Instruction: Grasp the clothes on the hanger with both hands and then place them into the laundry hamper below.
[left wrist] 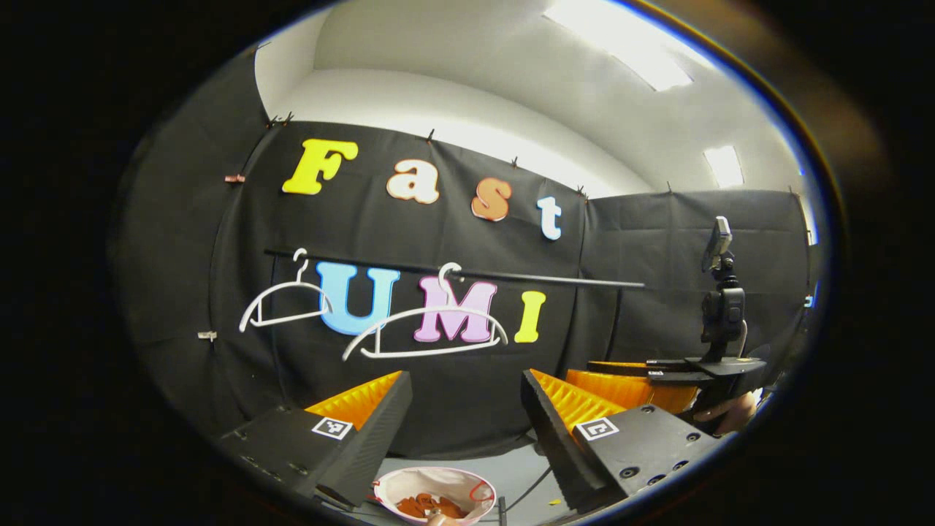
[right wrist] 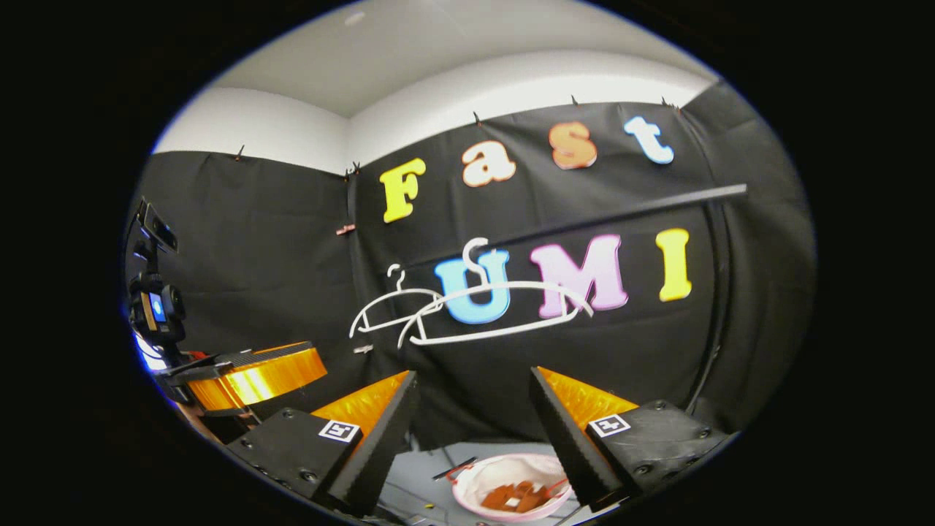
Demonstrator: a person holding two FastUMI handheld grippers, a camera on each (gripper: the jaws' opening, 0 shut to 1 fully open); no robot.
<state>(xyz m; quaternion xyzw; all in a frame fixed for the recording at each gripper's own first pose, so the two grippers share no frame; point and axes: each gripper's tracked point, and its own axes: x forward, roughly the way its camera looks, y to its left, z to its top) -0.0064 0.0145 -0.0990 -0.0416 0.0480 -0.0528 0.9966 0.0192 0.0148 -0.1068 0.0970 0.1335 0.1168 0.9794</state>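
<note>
Two bare white hangers (left wrist: 285,307) (left wrist: 427,332) hang on the black rail (left wrist: 511,277), with no garment on either. Below, the small white hamper (left wrist: 438,473) holds rust-orange clothes (left wrist: 427,505). My left gripper (left wrist: 467,424) is open above the hamper with nothing between its fingers. In the right gripper view the same hangers (right wrist: 394,307) (right wrist: 504,314) overlap under the rail (right wrist: 621,212). There the hamper (right wrist: 504,462) with the clothes (right wrist: 515,497) lies low, and my right gripper (right wrist: 475,431) stands open and empty above it.
The right gripper's body (left wrist: 679,380) with its camera mount (left wrist: 723,307) and a hand (left wrist: 730,413) shows at the left gripper view's right edge. The left gripper's body (right wrist: 248,376) sits at the right gripper view's left. Black cloth walls close the booth behind the rail.
</note>
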